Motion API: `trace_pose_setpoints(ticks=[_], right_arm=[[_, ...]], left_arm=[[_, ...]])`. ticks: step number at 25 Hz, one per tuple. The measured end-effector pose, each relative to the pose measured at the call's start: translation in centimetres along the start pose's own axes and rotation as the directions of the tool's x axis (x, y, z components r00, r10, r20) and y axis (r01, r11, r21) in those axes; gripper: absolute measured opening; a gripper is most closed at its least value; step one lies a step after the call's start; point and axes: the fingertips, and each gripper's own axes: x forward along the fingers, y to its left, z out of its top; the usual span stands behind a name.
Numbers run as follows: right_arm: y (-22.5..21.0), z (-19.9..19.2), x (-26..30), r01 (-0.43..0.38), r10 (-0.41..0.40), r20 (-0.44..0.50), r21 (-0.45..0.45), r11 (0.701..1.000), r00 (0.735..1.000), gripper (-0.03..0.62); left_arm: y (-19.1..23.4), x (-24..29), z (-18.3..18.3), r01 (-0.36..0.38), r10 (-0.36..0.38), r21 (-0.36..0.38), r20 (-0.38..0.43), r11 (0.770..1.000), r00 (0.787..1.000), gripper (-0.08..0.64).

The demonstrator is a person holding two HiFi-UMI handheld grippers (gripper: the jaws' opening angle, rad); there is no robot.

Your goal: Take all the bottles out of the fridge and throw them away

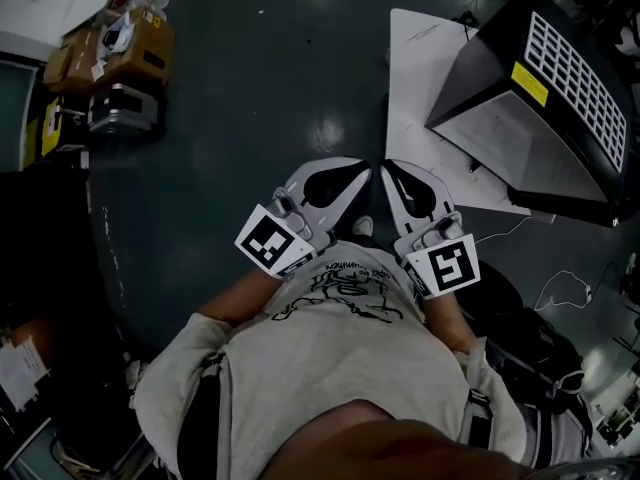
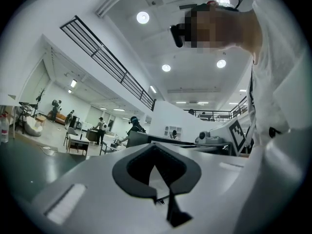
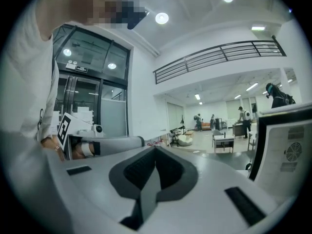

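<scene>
Where floor (image 1: 260, 88) lies open, left hand-held gripper (image 1: 362, 169) and right hand-held gripper (image 1: 389, 172) clench empty.

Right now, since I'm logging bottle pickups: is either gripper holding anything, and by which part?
Nothing is held: the left gripper and the right gripper both have jaws together, nothing between them.

A dark, glossy floor (image 1: 250, 88) mirrors the ceiling lamps. Cardboard boxes (image 1: 130, 48) are stacked at its far left, and a white sheet (image 1: 420, 88) lies flat on it to the right. The hall is tall and white. It has round ceiling lights (image 2: 143, 17), a dark balcony railing (image 2: 107, 62) along the upper wall and glass doors (image 3: 90, 106). Far off are small tables (image 2: 78, 144) and people (image 2: 101, 128).
</scene>
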Motion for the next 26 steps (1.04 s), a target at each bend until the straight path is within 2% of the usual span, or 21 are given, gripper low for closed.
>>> trace_pose_setpoints(ticks=[5, 26], right_arm=[[0.3, 0.8, -0.3, -0.003, 0.003, -0.001, -0.049, 0.999, 1.0, 0.009], [0.2, 1.3, -1.1, 0.012, -0.012, 0.01, -0.035, 0.999, 1.0, 0.009]], left_arm=[[-0.2, 0.2, 0.8, 0.007, -0.007, 0.013, 0.011, 1.0, 1.0, 0.008], [-1.0, 0.4, 0.8, 0.009, -0.009, 0.011, 0.02, 1.0, 1.0, 0.008]])
